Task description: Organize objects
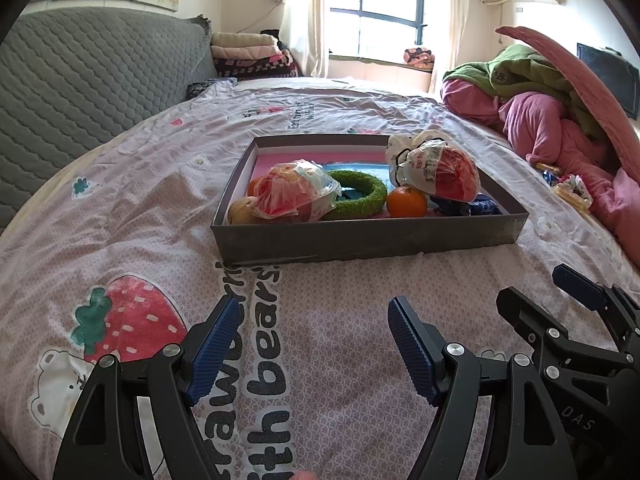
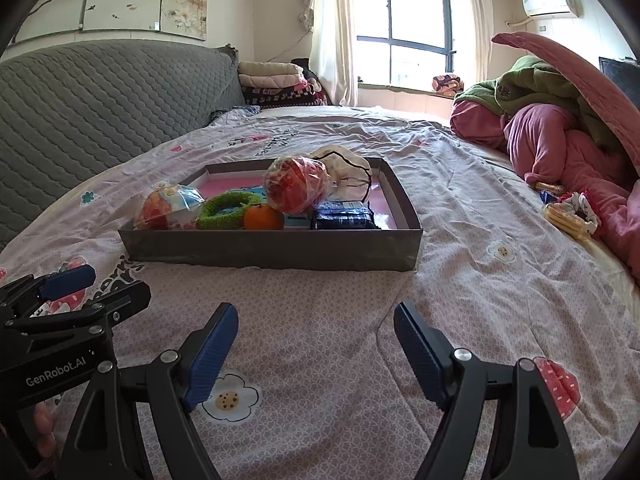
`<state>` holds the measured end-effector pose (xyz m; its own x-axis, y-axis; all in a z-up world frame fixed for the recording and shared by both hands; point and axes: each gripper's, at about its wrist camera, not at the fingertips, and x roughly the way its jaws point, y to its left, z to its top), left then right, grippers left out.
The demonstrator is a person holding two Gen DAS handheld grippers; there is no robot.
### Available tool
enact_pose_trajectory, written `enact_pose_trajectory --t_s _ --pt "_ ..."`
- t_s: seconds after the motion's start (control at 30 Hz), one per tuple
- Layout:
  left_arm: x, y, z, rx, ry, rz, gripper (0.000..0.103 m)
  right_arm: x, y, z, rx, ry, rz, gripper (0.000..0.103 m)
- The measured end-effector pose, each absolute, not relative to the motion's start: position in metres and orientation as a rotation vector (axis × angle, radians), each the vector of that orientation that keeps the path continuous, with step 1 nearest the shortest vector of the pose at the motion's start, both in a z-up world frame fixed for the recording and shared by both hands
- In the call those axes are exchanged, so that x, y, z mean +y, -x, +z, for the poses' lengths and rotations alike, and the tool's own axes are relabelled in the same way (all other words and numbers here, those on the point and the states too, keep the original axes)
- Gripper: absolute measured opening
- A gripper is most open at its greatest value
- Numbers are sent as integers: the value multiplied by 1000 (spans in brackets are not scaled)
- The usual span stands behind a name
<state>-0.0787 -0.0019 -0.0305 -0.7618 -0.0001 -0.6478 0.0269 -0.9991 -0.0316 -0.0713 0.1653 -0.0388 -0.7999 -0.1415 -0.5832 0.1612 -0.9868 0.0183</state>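
both grippers are empty: your left gripper (image 1: 310, 344) and right gripper (image 2: 314, 350) hang side by side over the bare bedspread (image 2: 320, 360) near the bed's near edge, fingers spread wide with nothing between them.

the box (image 1: 360, 238) sits on the bed's middle, ahead of both tools and well apart from them. it already holds most of the goods: a bagged fruit bundle (image 1: 294, 194) at its near left corner, a green ring (image 1: 358, 196) beside that, an orange (image 1: 406, 202) against the near wall, a second red bag (image 1: 448, 174) with a white pouch (image 2: 348, 172) behind it toward the right, and a blue packet (image 2: 344, 218) at the near right corner.

what looks left out is a small heap of snacks (image 2: 568, 210) by the bed's right edge, tucked against the pink bedding (image 2: 560, 148): a yellow wafer-like pack and some wrapped bits, too small to name surely.

so you seem to be between pickups, with the box nearly filled. the next move likely falls to your right gripper: swing it toward the right edge, keep the fingers wide, come in low over the yellow pack and close across its narrow side. mind the bedding folds, which could snag a finger, and the soft bed will give under any press.
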Motion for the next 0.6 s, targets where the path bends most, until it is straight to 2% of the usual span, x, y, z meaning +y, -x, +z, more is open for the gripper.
enact_pose_trajectory --t_s 0.6 --pt "-3 79 -34 64 -1090 -2929 78 167 78 -43 39 -950 -2827 80"
